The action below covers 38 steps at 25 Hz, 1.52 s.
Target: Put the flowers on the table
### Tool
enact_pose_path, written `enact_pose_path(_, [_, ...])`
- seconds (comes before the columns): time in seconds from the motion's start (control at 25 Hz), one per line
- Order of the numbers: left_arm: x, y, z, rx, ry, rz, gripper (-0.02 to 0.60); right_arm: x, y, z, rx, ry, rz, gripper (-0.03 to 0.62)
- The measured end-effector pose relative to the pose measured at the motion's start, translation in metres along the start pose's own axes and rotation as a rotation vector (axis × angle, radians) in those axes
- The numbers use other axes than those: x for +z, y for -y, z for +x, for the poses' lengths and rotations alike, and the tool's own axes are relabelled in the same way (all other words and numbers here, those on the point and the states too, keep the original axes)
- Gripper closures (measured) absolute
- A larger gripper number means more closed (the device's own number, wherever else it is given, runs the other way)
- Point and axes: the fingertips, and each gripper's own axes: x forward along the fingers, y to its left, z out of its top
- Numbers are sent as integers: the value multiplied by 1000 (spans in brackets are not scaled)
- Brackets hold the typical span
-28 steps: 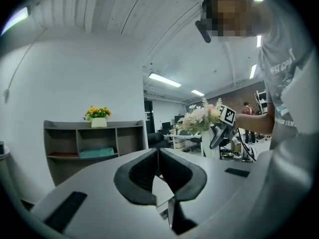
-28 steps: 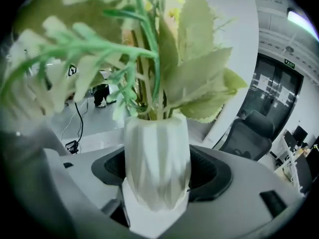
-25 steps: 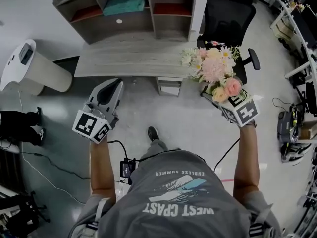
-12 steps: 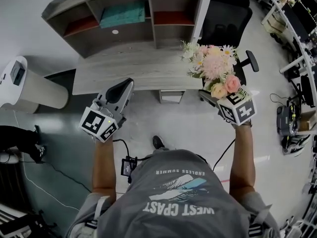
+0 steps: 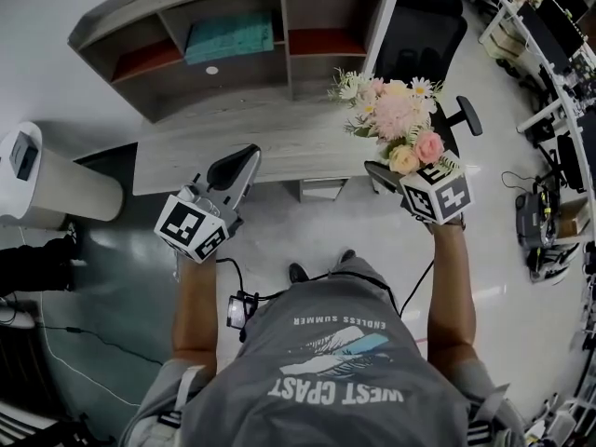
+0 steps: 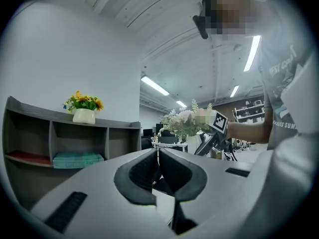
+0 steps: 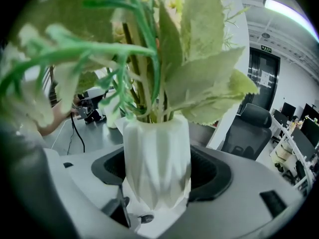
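The flowers point(image 5: 396, 119) are a pink, white and peach bouquet in a white faceted vase point(image 7: 157, 158). My right gripper point(image 5: 389, 177) is shut on the vase, whose sides sit between the dark pads in the right gripper view. In the head view the bouquet hangs over the right front part of the grey wooden table point(image 5: 270, 147). My left gripper point(image 5: 244, 161) is shut and holds nothing, its tip at the table's front edge. In the left gripper view its jaws point(image 6: 158, 156) meet, and the bouquet point(image 6: 183, 123) shows beyond them.
A shelf unit point(image 5: 289, 17) stands at the back of the table with a teal box point(image 5: 228, 35) inside and a yellow flower pot point(image 6: 83, 114) on top. A black office chair point(image 5: 424, 26) is at the right. A white round stand point(image 5: 47, 180) is at the left.
The person has stepped closer to the table. Both grippers have moved forward, and the flowers have gone from in front of the table's right end to over it.
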Motion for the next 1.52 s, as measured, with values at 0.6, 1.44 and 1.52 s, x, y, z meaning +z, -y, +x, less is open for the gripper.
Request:
enact_pose_path(0.6, [-17,-39,42,65,-56,3,557,3,54,68,61,-28,4,237])
enact_pose_path(1.44, [-64,-89,131,97,-137,-65,557,0,150,180,87,-42,34,237])
enact_pose_path(1.52, [-69,-92,135,102,-145,-71,557,-1,155,189,89,-36,39,237])
